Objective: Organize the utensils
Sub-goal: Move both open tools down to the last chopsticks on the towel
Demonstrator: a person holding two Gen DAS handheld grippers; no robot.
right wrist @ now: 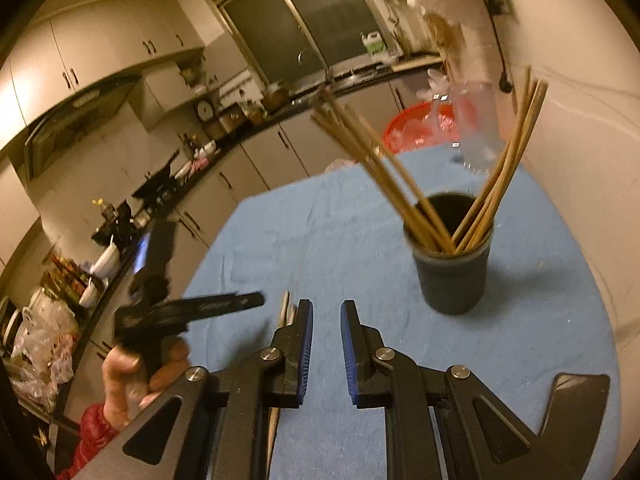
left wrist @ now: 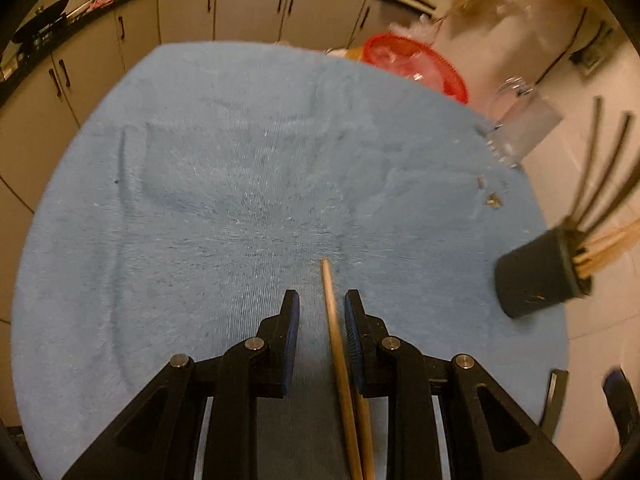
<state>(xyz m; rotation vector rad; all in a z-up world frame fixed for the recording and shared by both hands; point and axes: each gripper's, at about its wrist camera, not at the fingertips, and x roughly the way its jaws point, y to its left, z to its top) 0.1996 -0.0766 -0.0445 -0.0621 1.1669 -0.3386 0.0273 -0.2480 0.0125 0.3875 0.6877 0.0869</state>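
Two wooden chopsticks (left wrist: 336, 340) lie on the blue cloth between the open jaws of my left gripper (left wrist: 322, 300), close to its right finger; no finger presses on them. A dark cup (right wrist: 452, 272) stands on the cloth and holds several wooden chopsticks (right wrist: 384, 176); it also shows at the right edge of the left wrist view (left wrist: 536, 276). My right gripper (right wrist: 326, 312) is open and empty, low over the cloth, left of and nearer than the cup. The loose chopsticks' tips (right wrist: 285, 312) show just left of its left finger.
The round table (left wrist: 200, 200) is covered with a blue towel. A red basket (left wrist: 416, 64) and a clear plastic container (left wrist: 524, 128) stand at its far right edge. Small bits (left wrist: 492, 200) lie near them. Kitchen cabinets (left wrist: 248, 12) run behind.
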